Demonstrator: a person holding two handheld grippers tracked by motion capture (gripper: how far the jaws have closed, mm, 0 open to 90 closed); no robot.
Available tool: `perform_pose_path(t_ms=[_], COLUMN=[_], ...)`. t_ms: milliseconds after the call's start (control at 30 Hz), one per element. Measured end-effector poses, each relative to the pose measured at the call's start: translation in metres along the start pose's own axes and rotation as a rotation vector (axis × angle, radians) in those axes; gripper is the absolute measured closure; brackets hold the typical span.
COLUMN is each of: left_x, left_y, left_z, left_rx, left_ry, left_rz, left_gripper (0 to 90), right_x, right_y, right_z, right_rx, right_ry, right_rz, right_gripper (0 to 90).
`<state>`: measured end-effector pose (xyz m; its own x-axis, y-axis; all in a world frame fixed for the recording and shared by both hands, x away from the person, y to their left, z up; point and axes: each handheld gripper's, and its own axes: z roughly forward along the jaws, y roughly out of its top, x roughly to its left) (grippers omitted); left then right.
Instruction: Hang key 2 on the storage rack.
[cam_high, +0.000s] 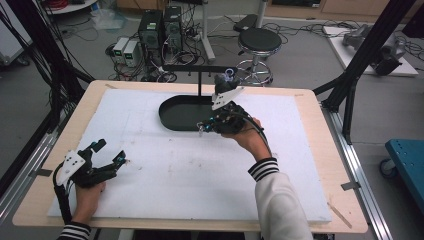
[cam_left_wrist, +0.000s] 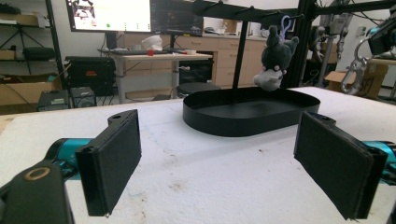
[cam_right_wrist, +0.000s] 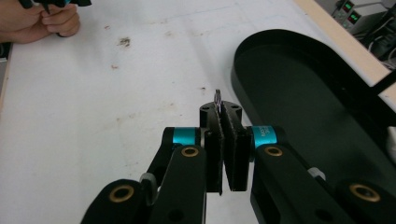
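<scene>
A black oval tray lies at the back middle of the white pad, under a black stand with a crossbar. A dark grey plush toy hangs from that bar above the tray. My right gripper is just over the tray's near right rim, shut on a silver carabiner. In the right gripper view its jaws are pressed together with a thin metal edge poking out between them. My left gripper rests open and holds nothing at the pad's front left, its pads wide apart.
The white foam pad covers most of the wooden table. Beyond the far edge stand a black stool, computer towers and loose cables. Black frame posts rise at both sides of the table.
</scene>
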<state>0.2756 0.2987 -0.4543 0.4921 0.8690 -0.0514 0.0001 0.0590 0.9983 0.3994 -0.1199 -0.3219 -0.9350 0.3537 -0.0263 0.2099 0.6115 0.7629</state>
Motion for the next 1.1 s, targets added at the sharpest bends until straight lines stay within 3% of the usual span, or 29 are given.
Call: perform_pose_path(t_ms=[133, 767, 1100], left_x=[0.000, 0.001, 0.000], left_y=[0.000, 0.000, 0.000], left_z=[0.000, 0.000, 0.000], left_rx=[0.000, 0.001, -0.002], left_ry=[0.000, 0.002, 0.000], left_rz=[0.001, -0.003, -0.002], left_gripper=[15.2, 15.2, 15.2], right_x=[-0.006, -0.045, -0.063], right_y=[0.006, 0.041, 0.063], right_z=[-0.011, -0.054, -0.068], right_rx=[-0.027, -0.054, -0.054], right_ry=[-0.014, -0.077, -0.063], right_rz=[0.010, 0.025, 0.019], right_gripper=[88.2, 88.2, 88.2])
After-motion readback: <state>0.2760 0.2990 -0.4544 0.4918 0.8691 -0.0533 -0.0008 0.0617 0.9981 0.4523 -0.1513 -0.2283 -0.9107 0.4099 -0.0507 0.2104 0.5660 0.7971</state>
